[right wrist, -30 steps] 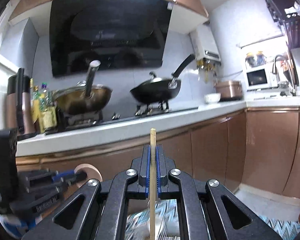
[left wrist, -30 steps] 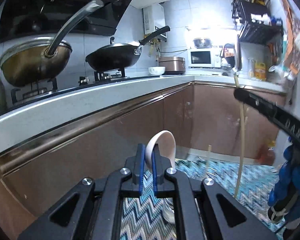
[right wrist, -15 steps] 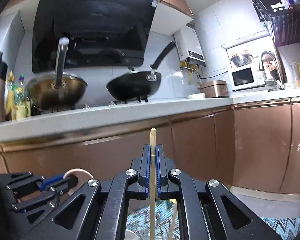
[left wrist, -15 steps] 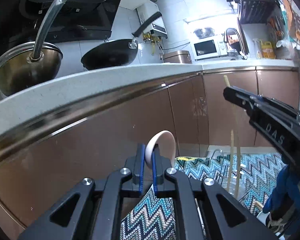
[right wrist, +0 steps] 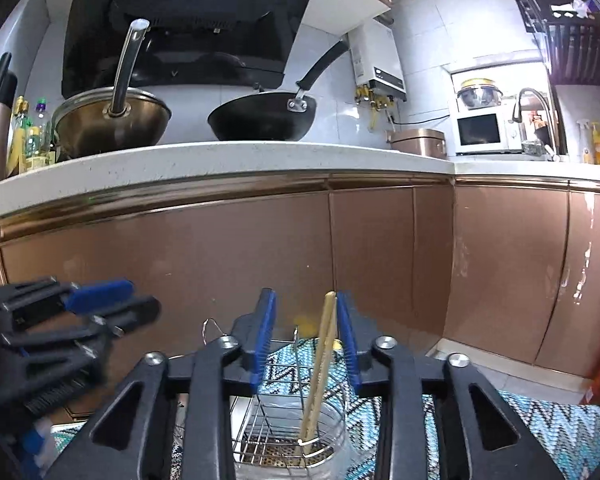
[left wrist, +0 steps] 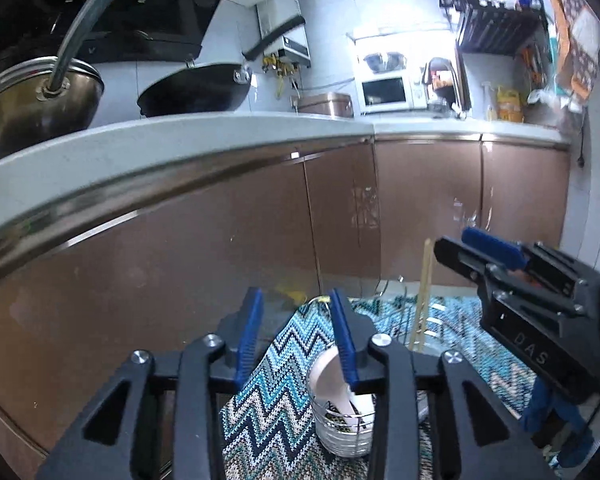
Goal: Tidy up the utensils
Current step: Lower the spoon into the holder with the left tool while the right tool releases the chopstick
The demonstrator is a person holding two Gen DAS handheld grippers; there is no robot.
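In the left wrist view my left gripper (left wrist: pixel 294 296) has its jaws opening. The white spoon (left wrist: pixel 326 376) has dropped free below them and stands in a round wire cup of the utensil holder (left wrist: pixel 340 436), leaning by the right pad. In the right wrist view my right gripper (right wrist: pixel 305 296) is opening too. The pair of wooden chopsticks (right wrist: pixel 320 364) stands loose between its pads, tilted toward the right one, with its lower ends in the wire utensil holder (right wrist: pixel 260 424). Each gripper shows in the other's view: the right gripper (left wrist: pixel 516 280) and the left gripper (right wrist: pixel 84 320).
The holder stands on a blue zigzag-patterned cloth (left wrist: pixel 268 400). Brown cabinet doors (right wrist: pixel 380 264) rise just behind it under a white countertop (right wrist: pixel 220 164). A steel pot (right wrist: pixel 112 120), a black wok (right wrist: pixel 260 118) and a microwave (right wrist: pixel 484 134) sit on the counter.
Both grippers have sunk toward the holder and their jaws have parted. The spoon has left the left jaws and the chopsticks have come loose from the right jaws, both down in the holder.
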